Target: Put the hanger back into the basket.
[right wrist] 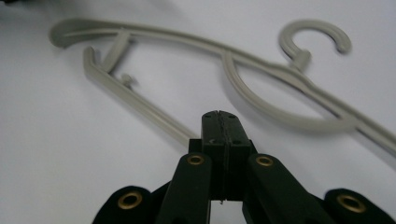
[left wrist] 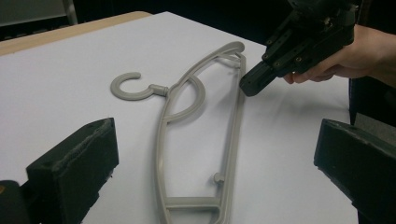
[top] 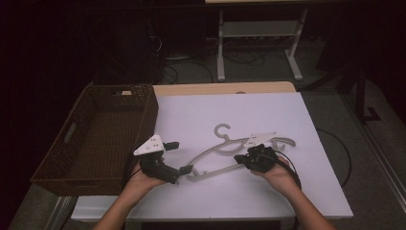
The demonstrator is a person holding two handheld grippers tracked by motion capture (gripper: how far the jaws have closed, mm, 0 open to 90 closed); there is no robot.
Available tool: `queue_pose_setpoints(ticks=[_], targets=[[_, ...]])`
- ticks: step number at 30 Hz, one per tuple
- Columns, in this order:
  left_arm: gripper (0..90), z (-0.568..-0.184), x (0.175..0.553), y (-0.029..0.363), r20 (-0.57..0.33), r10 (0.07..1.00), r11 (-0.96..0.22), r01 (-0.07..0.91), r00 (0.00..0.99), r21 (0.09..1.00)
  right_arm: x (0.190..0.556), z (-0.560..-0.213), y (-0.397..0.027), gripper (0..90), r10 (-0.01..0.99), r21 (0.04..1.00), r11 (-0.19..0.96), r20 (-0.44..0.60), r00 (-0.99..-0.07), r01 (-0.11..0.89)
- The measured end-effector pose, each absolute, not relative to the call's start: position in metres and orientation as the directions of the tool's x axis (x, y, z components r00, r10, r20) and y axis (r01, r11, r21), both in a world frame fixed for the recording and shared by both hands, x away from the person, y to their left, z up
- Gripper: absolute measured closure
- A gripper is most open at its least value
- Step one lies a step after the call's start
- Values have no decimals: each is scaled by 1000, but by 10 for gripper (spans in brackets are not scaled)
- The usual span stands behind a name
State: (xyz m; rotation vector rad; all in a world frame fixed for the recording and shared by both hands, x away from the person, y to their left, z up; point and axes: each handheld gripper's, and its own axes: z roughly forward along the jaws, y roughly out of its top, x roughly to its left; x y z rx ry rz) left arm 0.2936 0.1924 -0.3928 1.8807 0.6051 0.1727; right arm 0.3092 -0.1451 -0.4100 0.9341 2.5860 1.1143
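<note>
The hanger (top: 225, 152) lies flat on the white tabletop (top: 201, 115), near the middle of the front half, between the two grippers. It is grey plastic, with its hook (top: 221, 130) pointing away from the person and its straight lower bar toward them. In the left gripper view the hanger (left wrist: 198, 140) runs up between that gripper's jaws, which stand wide apart and empty on either side of it. The left gripper (top: 174, 158) sits just beside the hanger's left end, near the basket (top: 103, 139) at the table's left edge. The right gripper (top: 242, 159) has its jaws pressed flat together with nothing between them; in its own view the closed tip (right wrist: 219, 128) is just above the hanger's lower bar (right wrist: 140, 105), and I cannot tell if it touches.
</note>
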Motion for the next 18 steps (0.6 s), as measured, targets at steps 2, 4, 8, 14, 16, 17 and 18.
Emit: queue_pose_setpoints(ticks=[2, 4, 8, 14, 16, 17, 18], targets=[[0, -393, 294, 192, -163, 484, -270, 325, 859, 906, 307, -414, -155, 894, 627, 701, 514, 87, -774, 495], [0, -393, 294, 193, -163, 485, -270, 324, 859, 907, 306, -418, -159, 893, 635, 692, 514, 91, -767, 507], [0, -393, 294, 194, -165, 490, -267, 328, 856, 906, 311, -423, -157, 893, 638, 683, 519, 89, -765, 513], [0, -393, 294, 194, -164, 489, -270, 327, 857, 905, 315, -429, -153, 894, 639, 660, 544, 74, -766, 518], [0, -393, 294, 194, -163, 489, -271, 327, 857, 905, 315, -432, -151, 894, 637, 652, 555, 65, -768, 516], [0, -393, 294, 193, -165, 489, -269, 327, 857, 906, 314, -433, -150, 894, 638, 648, 560, 59, -768, 516], [0, -393, 294, 193, -164, 488, -270, 327, 857, 906, 314, -434, -149, 894, 637, 645, 565, 56, -769, 515]])
